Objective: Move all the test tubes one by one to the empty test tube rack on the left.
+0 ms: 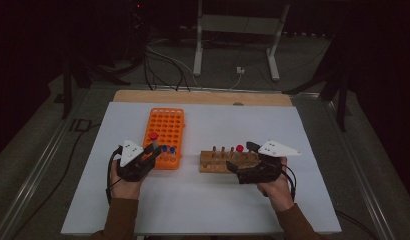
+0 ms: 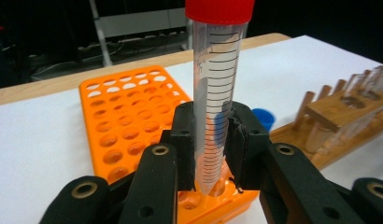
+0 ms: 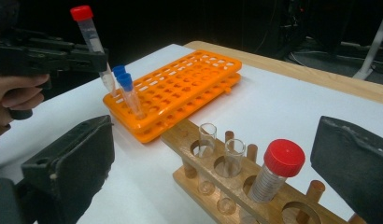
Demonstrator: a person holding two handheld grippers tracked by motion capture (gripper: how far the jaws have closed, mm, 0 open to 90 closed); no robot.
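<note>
My left gripper is shut on a clear graduated tube with a red cap. The tube's pointed tip sits at a hole in the near row of the orange rack. In the right gripper view this tube leans a little, just behind two blue-capped tubes that stand in the orange rack. My right gripper is open, its jaws wide on either side of the wooden rack. That rack holds a short red-capped tube and two empty glass tubes.
The white board bears the orange rack on the left and the wooden rack on the right. A wooden table edge runs behind the board. Cables and a metal stand lie on the floor beyond.
</note>
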